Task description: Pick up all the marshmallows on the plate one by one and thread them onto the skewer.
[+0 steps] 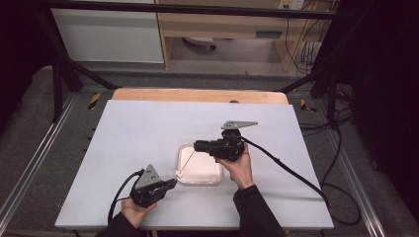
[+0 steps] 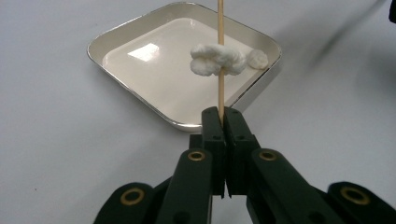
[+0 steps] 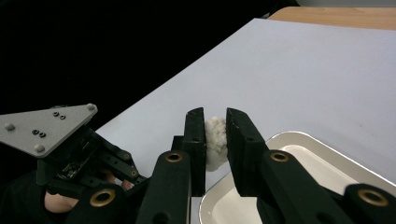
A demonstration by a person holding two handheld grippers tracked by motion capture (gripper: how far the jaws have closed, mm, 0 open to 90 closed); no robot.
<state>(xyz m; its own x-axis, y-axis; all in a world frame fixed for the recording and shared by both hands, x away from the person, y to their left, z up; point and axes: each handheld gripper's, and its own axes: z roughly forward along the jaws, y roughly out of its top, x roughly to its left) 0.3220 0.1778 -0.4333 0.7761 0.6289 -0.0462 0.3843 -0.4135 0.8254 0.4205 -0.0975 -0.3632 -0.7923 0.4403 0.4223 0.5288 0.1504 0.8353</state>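
Down at the left of the high view, the left gripper point(image 1: 170, 183) sits in the person's left hand point(image 1: 132, 211), a matte black body topped with a grey three-cornered plate, a black cable looping off behind it. Its jaws are pressed together on the lower end of a thin wooden skewer point(image 2: 220, 60), a smooth, pale, straight stick that runs up and away over the tray. In the left gripper view, soft white lumps point(image 2: 218, 59) with a fluffy, cottony, uneven surface sit threaded partway along the skewer, hanging above the tray's near corner, and a smaller rounded white piece point(image 2: 258, 59) lies at the tray's rim just beside them. The tray point(image 1: 184, 148) is a shallow square dish with rounded corners, a shiny metallic rim and a glossy cream-white inside that catches the light; it rests flat near the middle of the white, matte table top point(image 1: 143, 128), whose far edge is bare wood. To the right, the right gripper point(image 1: 197, 145) is held level over the tray's far side by the right hand point(image 1: 238, 167), which wears a dark sleeve. In the right gripper view its flat black pads point(image 3: 198, 140) pinch another soft white lump point(image 3: 215, 140), crumbly-looking and irregular, held above the tray's edge, the jaws standing only as far apart as that lump is thick.
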